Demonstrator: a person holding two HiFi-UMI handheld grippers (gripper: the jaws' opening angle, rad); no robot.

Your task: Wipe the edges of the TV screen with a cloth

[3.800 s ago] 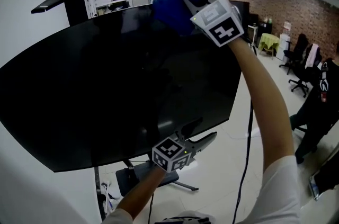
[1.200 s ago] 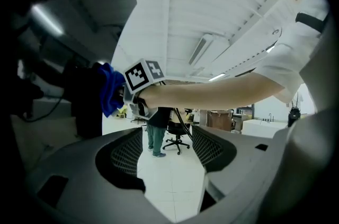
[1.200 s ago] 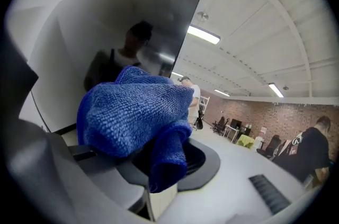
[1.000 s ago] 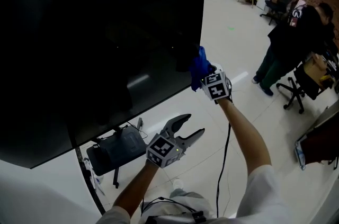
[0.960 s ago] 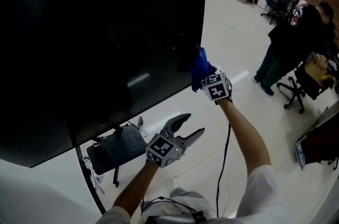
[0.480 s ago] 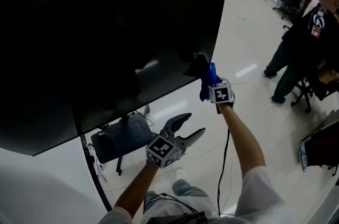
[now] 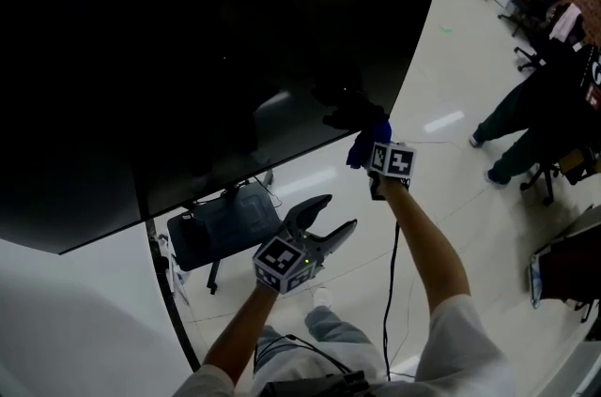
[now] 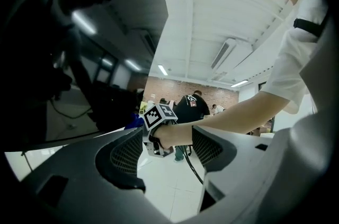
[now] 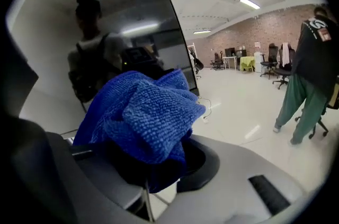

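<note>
The big black TV screen [image 7: 188,57] fills the upper left of the head view. My right gripper [image 7: 366,144] is shut on a bunched blue cloth [image 7: 361,145] and holds it at the screen's lower right corner. In the right gripper view the cloth [image 9: 143,112] bulges out of the jaws, beside the reflective screen [image 9: 100,37]. My left gripper [image 7: 333,215] hangs lower, below the screen's bottom edge, open and empty. Through its spread fingers [image 8: 126,157] I see the right hand and its marker cube [image 8: 159,116].
The TV's stand base [image 7: 223,224] and cables rest on the white floor under the screen. A cable [image 7: 391,282] hangs from the right gripper. A person [image 7: 531,109] in dark top and green trousers stands at the right, near office chairs [image 7: 540,6].
My right gripper with the cloth has gone from the screen's top edge down its right edge to the lower right corner. The left gripper stays open below the screen.
</note>
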